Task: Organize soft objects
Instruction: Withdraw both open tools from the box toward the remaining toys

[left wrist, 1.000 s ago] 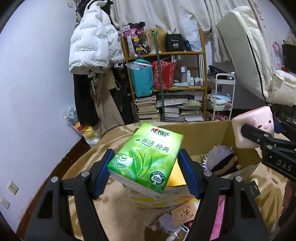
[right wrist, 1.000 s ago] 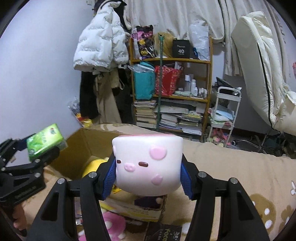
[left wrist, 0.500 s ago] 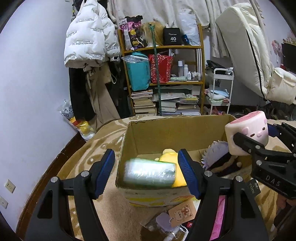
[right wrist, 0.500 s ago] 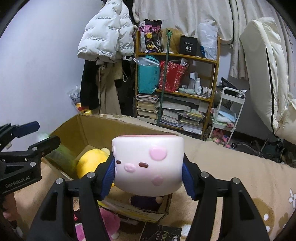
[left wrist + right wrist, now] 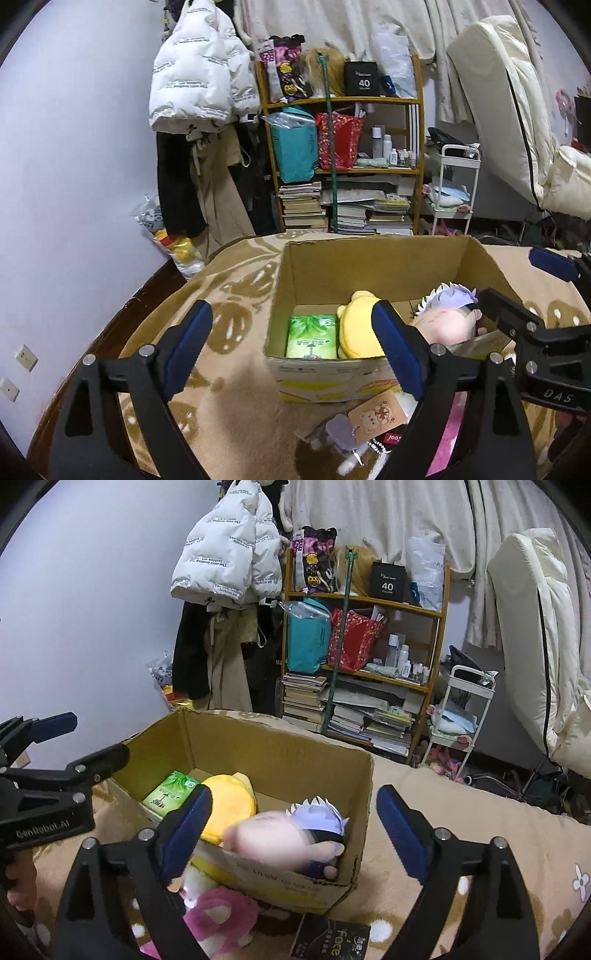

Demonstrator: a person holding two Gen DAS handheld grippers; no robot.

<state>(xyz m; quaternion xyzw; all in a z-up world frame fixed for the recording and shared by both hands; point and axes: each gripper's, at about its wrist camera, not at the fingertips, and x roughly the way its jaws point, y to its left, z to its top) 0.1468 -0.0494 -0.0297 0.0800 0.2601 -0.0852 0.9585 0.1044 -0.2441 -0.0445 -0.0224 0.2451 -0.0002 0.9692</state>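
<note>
Cardboard box (image 5: 373, 266) sits open-topped on the brown patterned blanket (image 5: 236, 369), long axis running left to right across both views. Green tissue pack (image 5: 312, 336) lies flat on the box floor in the left near corner, long axis front to back, printed face up; its characters are too small to read. Just beside it, touching, the yellow plush (image 5: 360, 334). Right of that, the pale-haired doll (image 5: 319, 816) lies on its side, head toward the far wall. Pink squishy toy (image 5: 271, 840) is blurred, inside the box at the near wall, against the doll.

Left gripper (image 5: 291, 339): jaws wide apart, nothing between them, poised above the box's near left corner. Right gripper (image 5: 293, 821): jaws likewise spread and empty, over the box's near right part.

Legible writing: "GenRobot.AI" on the left gripper body in the right wrist view; "DAS" on the right gripper body in the left wrist view; "40" on the black box (image 5: 387, 583) on the shelf top; "Face" on the dark packet (image 5: 332, 939) in front of the box. Pink plush (image 5: 218, 917) lies outside, against the near wall. Bear tag (image 5: 378, 417) rests on the blanket nearby.
</note>
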